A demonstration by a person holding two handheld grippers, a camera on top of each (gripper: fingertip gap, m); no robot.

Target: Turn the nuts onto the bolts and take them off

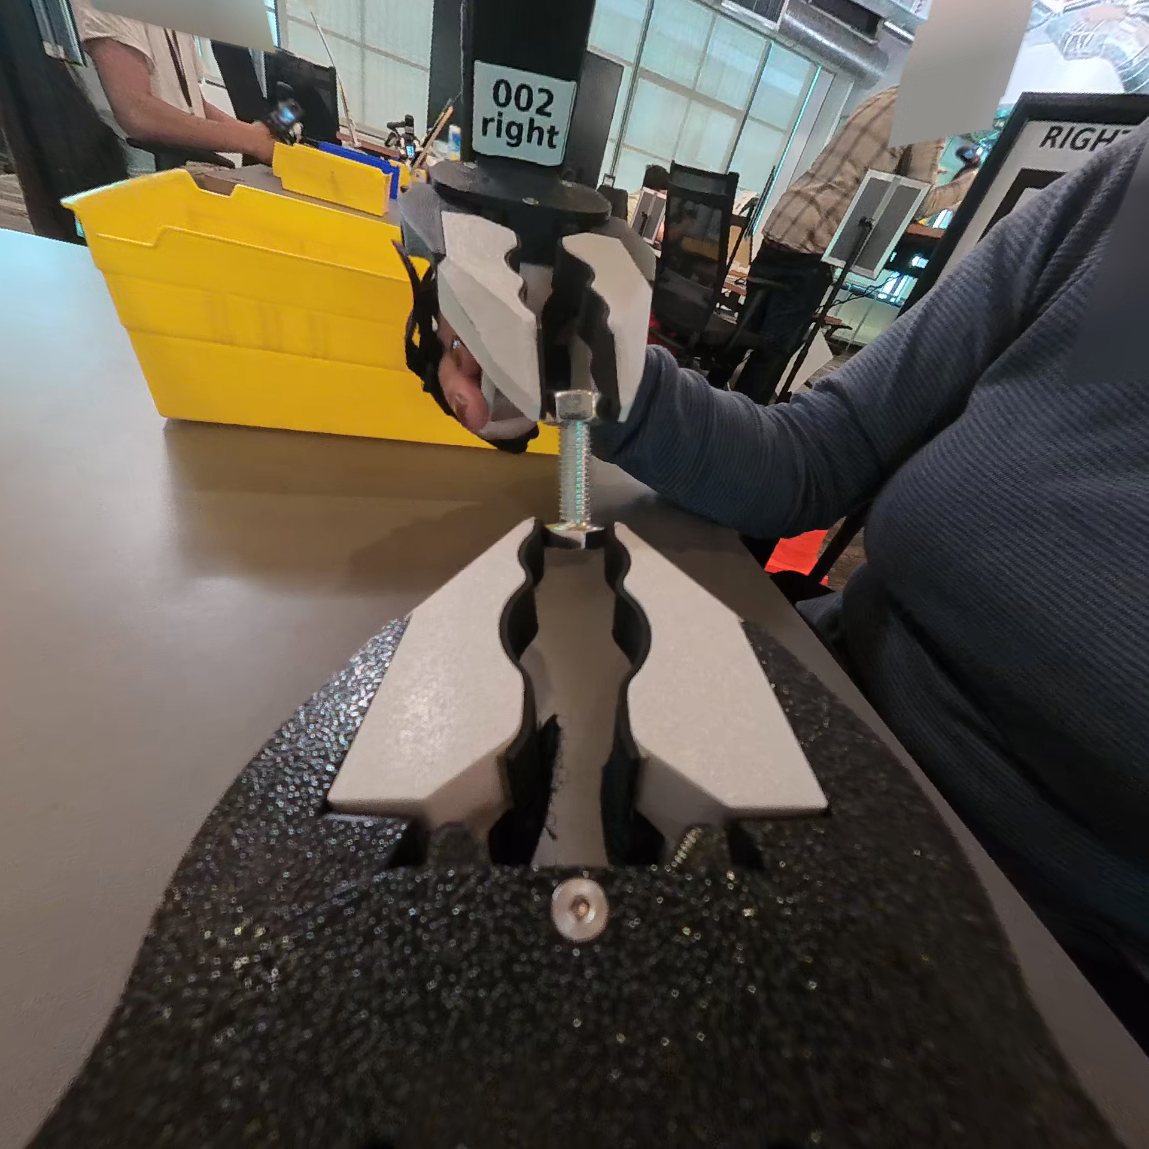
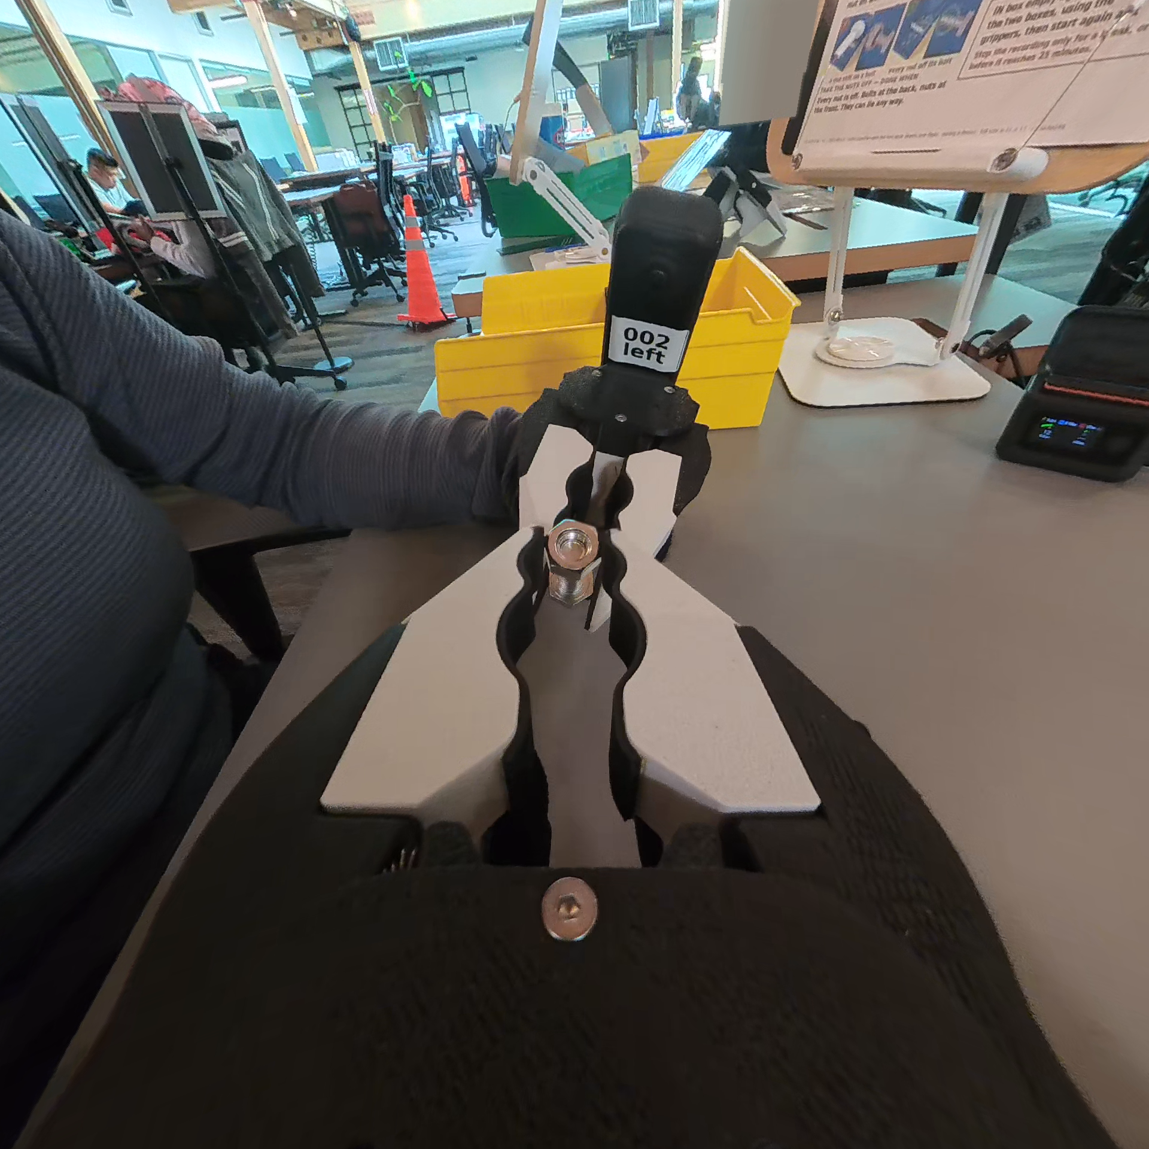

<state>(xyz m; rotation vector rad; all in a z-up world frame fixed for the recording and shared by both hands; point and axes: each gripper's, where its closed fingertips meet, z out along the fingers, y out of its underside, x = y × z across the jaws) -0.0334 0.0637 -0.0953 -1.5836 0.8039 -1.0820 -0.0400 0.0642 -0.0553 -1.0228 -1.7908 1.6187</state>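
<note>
One bolt point(image 1: 576, 475), threaded shank spanning between both tools above the bench point(image 1: 186, 590). Head end clamped in left tool point(image 1: 575, 536) tips. One nut point(image 1: 577, 405) sitting at far end of shank, pinched by right tool point(image 1: 575, 407) coming in from opposite side. From right wrist view: nut point(image 2: 571, 550) seen end-on between right tool point(image 2: 571, 547) tips, left tool point(image 2: 581, 516) directly behind, nose to nose. Beyond: yellow bin point(image 1: 249, 311) on bench, just behind the tools. Further right in right wrist view: white stand point(image 2: 883, 367) and small black device point(image 2: 1082, 429).
</note>
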